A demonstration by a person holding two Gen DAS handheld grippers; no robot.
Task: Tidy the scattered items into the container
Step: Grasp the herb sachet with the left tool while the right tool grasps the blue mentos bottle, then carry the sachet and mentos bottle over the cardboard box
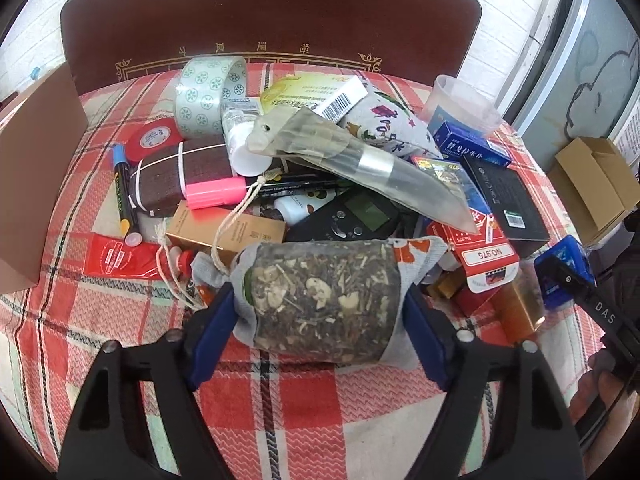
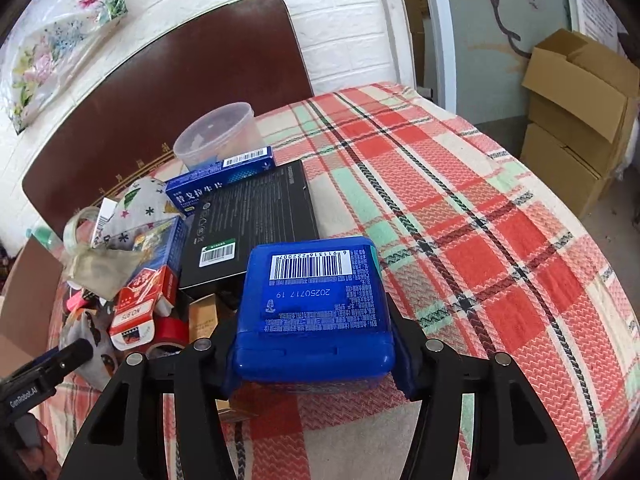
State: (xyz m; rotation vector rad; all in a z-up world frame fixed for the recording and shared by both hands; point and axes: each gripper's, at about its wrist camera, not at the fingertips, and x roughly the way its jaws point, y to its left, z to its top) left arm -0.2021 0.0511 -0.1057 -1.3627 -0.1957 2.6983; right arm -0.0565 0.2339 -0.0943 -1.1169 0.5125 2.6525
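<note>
A grey cloth sachet point(image 1: 320, 300) with a clear window full of dried herbs lies at the near edge of the pile. My left gripper point(image 1: 320, 322) has its blue pads pressed on both ends of it. In the right wrist view, my right gripper point(image 2: 316, 344) is shut on a blue plastic box point(image 2: 316, 300) with a barcode, held above the plaid cloth point(image 2: 480, 240). The same blue box point(image 1: 560, 264) shows at the right edge of the left wrist view. A brown cardboard box wall point(image 1: 36, 184) stands at the left of the pile.
The pile holds several items: patterned tape point(image 1: 208, 92), a pink highlighter point(image 1: 214, 196), a black flat box point(image 2: 252, 224), a blue medicine carton point(image 2: 216, 184), a clear plastic cup point(image 2: 216, 136) and red card packs point(image 1: 480, 256). A dark chair back point(image 1: 272, 20) stands behind. Cardboard boxes point(image 2: 576, 120) are stacked on the floor at the right.
</note>
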